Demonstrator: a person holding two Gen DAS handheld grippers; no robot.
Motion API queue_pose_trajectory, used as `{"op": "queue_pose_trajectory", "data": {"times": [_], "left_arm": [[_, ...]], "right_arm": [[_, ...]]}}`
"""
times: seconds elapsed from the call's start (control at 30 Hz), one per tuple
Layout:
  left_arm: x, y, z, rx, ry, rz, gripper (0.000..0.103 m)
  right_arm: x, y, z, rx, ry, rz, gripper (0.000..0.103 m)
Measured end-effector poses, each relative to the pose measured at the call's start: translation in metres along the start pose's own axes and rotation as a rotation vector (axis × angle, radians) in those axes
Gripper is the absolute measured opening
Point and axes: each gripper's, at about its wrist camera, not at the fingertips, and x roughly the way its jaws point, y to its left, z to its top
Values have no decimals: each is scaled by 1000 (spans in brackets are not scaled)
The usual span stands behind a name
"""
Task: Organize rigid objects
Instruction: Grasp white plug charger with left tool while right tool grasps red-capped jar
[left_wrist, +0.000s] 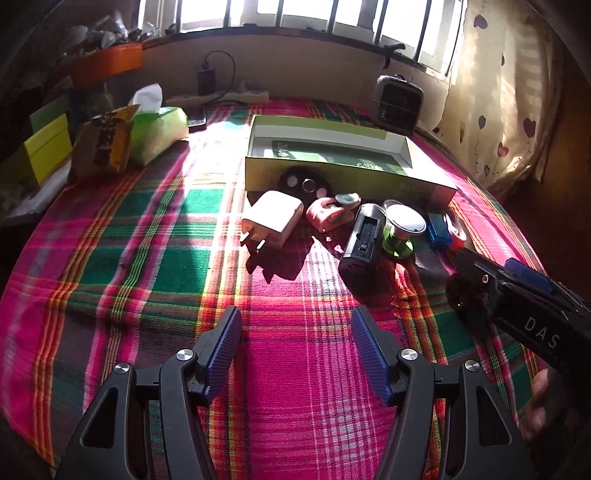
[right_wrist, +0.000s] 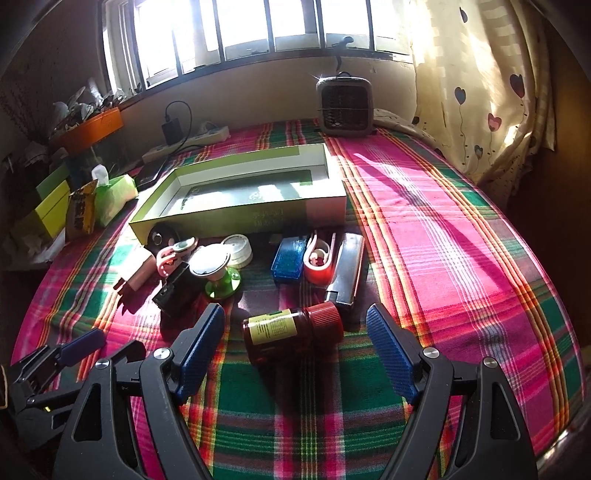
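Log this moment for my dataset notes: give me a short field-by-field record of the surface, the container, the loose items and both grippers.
surface: plaid cloth
container: open green box, no loose items visible inside
nearest item: amber bottle with red cap, lying on its side
other items: blue case, white charger plug, black battery holder, green-based knob, all lying in front of the box
left gripper: open, holding nothing
right gripper: open, a finger on each side of the bottle, not touching it

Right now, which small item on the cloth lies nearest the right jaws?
The amber bottle with the red cap, on its side directly between the open right gripper jaws; the other items sit farther back near the box.
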Motion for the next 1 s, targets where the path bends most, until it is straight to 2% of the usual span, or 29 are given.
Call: {"op": "queue_pose_trajectory", "data": {"times": [0.2,0.57,0.8,0.87,0.97,1.0], "left_arm": [[-1,8,5,-15,-5,-10,62],[6,11,18,-9,4,-47,62],[10,20,31,9,-6,-51,62],[12,23,38,15,-9,-48,62],[17,28,45,13,-4,-64,62],[19,29,48,13,-6,-60,62]], "right_arm": [[7,-3,4,38,9,-50,79],[-2,-22,-12,27,50,-121,79],[6,-35,-13,44,84,-91,79],[10,-36,-13,39,95,-89,77],[13,-36,-13,11,96,-92,67],[13,-35,-13,2,94,-90,61]]}}
